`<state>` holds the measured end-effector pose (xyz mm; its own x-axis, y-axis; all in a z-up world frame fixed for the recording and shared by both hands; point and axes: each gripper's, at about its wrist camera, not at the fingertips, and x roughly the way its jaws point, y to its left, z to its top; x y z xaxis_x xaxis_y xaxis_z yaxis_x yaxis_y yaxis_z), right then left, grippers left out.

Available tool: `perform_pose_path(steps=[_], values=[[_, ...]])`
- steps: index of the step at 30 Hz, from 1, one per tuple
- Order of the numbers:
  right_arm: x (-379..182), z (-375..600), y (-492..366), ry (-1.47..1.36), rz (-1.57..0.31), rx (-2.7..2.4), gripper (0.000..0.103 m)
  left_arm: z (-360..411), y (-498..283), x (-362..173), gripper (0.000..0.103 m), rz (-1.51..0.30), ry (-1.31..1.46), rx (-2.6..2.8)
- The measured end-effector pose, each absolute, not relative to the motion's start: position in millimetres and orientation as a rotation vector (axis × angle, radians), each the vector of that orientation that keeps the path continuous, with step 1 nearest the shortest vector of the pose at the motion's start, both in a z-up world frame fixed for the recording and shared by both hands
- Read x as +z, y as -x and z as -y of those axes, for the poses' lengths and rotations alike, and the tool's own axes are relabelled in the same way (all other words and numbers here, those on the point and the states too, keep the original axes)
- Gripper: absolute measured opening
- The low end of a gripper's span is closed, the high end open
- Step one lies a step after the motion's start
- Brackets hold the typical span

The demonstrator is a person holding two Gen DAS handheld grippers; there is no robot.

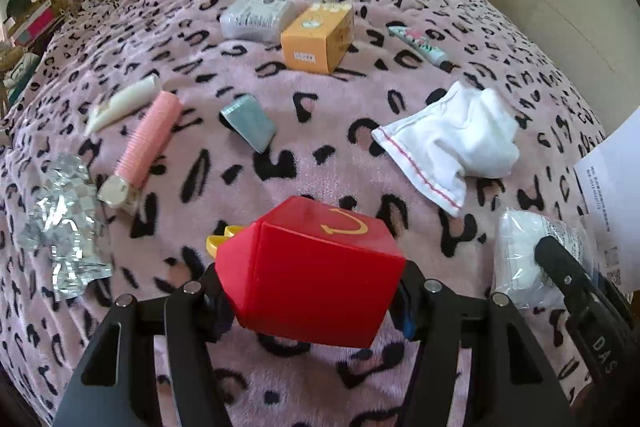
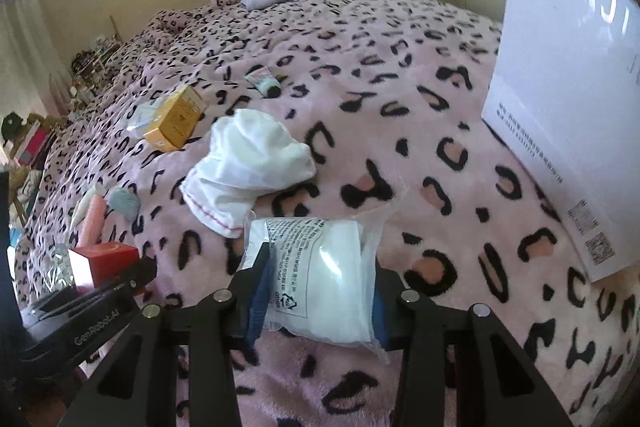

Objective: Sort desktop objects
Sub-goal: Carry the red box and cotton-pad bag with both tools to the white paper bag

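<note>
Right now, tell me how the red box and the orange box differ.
The red box is clamped in the left tongs; the orange box lies free, farther up the blanket. The red box bears a yellow curved mark; the orange box bears a round pale label. Both are small cartons.

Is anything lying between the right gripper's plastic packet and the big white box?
Nothing visible. The right gripper holds the plastic packet; only bare blanket lies between it and the white box.
</note>
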<state>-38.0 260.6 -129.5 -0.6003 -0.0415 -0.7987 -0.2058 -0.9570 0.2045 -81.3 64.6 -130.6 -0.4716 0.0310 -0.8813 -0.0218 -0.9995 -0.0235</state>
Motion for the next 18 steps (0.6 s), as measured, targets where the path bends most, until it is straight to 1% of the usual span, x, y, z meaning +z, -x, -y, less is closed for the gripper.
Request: perform_pose_path(steps=[9, 18], values=[[-105.8, -241.5, 26.4, 1.342, -0.345, 2.736, 0.042, -55.6, 60.3, -95.0, 0.062, -0.019, 1.545, 2.704], [-93.0, -226.7, 12.1, 1.333, -0.287, 2.768, 0.041, -47.9, 37.3, -78.6, 0.062, -0.01, 1.538, 2.712]])
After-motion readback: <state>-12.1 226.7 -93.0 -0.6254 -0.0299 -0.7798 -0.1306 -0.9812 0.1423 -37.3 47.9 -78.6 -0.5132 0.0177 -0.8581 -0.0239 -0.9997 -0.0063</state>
